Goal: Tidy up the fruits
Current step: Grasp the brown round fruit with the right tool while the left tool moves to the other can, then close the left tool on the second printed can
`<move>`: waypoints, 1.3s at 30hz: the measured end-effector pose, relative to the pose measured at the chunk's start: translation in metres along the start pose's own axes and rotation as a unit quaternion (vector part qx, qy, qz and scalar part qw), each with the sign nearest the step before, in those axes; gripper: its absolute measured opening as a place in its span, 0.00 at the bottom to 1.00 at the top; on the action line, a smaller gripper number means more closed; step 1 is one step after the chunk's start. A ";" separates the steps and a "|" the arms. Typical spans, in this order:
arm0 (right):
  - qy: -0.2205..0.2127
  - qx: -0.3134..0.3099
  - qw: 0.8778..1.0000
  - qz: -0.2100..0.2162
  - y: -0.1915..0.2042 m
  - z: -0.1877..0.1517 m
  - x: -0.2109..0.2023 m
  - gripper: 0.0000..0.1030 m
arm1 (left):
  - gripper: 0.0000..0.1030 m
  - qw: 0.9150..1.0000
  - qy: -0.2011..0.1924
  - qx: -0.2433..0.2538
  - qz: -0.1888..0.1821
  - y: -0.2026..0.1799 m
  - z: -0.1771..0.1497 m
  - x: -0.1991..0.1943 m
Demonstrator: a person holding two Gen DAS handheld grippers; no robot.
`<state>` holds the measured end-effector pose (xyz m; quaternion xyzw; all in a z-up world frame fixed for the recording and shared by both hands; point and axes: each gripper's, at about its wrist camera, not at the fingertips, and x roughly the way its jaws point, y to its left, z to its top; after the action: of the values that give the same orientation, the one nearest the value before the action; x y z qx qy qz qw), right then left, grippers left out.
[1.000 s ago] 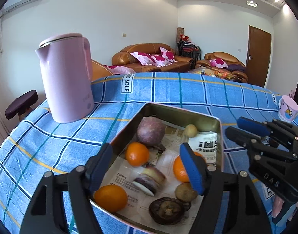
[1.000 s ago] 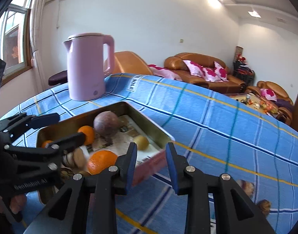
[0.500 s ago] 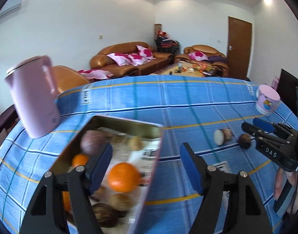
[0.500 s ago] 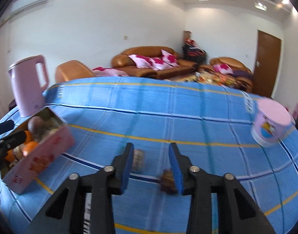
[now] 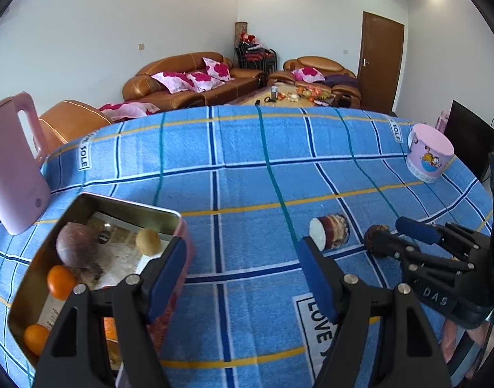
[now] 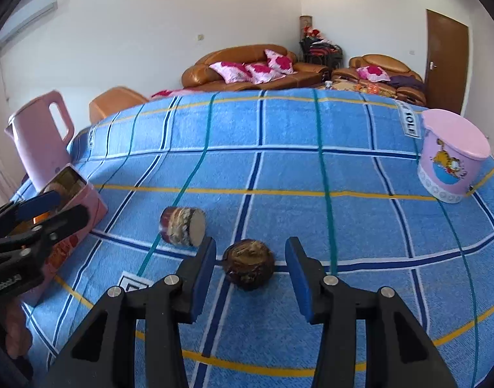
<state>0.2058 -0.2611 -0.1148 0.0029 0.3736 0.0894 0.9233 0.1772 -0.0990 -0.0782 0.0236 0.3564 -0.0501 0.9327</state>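
Right wrist view: right hand-held gripper (image 6: 250,270) just opened — round dark fruit (image 6: 248,268) untouched between; cut piece (image 6: 182,230) lies sideways.

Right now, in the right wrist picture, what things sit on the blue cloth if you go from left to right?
pink kettle → tin box of fruit → cut round piece with a pale face → dark brown round fruit, between the open right gripper fingers → pink cartoon tub

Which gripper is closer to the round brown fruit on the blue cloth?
Right. The right gripper has the round brown fruit between its open fingers, untouched. The left gripper hovers near the tin, farther away.
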 end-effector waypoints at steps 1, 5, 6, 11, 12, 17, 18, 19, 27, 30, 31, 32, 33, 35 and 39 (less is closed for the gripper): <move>0.005 -0.001 1.000 -0.002 0.000 0.000 0.002 0.46 | 0.72 1.000 0.001 0.002 0.000 -0.002 0.000 0.001; 0.034 0.006 0.999 -0.004 -0.004 -0.001 0.012 0.46 | 0.72 1.000 0.003 0.007 -0.006 -0.009 0.002 0.007; 0.038 0.009 0.999 -0.004 -0.005 -0.001 0.013 0.46 | 0.72 1.000 0.004 0.009 -0.009 -0.011 0.003 0.009; 0.050 0.014 0.999 0.006 -0.008 -0.001 0.017 0.46 | 0.72 1.000 0.009 0.020 -0.017 -0.023 0.002 0.015; 0.050 0.016 0.999 0.007 -0.009 -0.001 0.018 0.46 | 0.72 0.999 0.009 0.023 -0.019 -0.026 0.002 0.016; 0.043 0.028 0.999 0.012 -0.015 -0.002 0.013 0.39 | 0.72 0.999 0.010 0.028 -0.034 -0.038 0.005 0.019; 0.038 0.033 0.999 0.010 -0.017 -0.002 0.011 0.39 | 0.72 0.999 0.011 0.027 -0.037 -0.040 0.005 0.020; 0.033 0.038 0.999 0.008 -0.019 -0.002 0.008 0.39 | 0.72 0.999 0.012 0.028 -0.039 -0.043 0.006 0.021; 0.003 0.072 0.994 -0.077 -0.041 -0.002 -0.007 0.39 | 0.72 0.998 0.014 0.047 -0.047 -0.063 0.009 0.028; 0.001 0.084 0.993 -0.085 -0.050 -0.003 -0.011 0.39 | 0.72 0.997 0.016 0.050 -0.051 -0.068 0.010 0.033; 0.001 0.086 0.993 -0.085 -0.052 -0.003 -0.011 0.39 | 0.72 0.997 0.018 0.051 -0.053 -0.070 0.010 0.035; 0.001 0.087 0.993 -0.085 -0.052 -0.003 -0.012 0.39 | 0.72 0.997 0.019 0.052 -0.054 -0.071 0.010 0.037; 0.001 0.088 0.992 -0.085 -0.053 -0.003 -0.013 0.39 | 0.72 0.997 0.021 0.052 -0.055 -0.072 0.010 0.039; 0.001 0.093 0.992 -0.085 -0.055 -0.004 -0.014 0.39 | 0.72 0.997 0.025 0.052 -0.058 -0.074 0.009 0.043; 0.004 0.099 0.991 -0.085 -0.055 -0.003 -0.012 0.39 | 0.72 0.996 0.032 0.054 -0.063 -0.077 0.011 0.050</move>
<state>0.2042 -0.3175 -0.1128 0.0620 0.3834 -0.0265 0.9211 0.2129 -0.1799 -0.1044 0.0527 0.3836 -0.1274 0.9131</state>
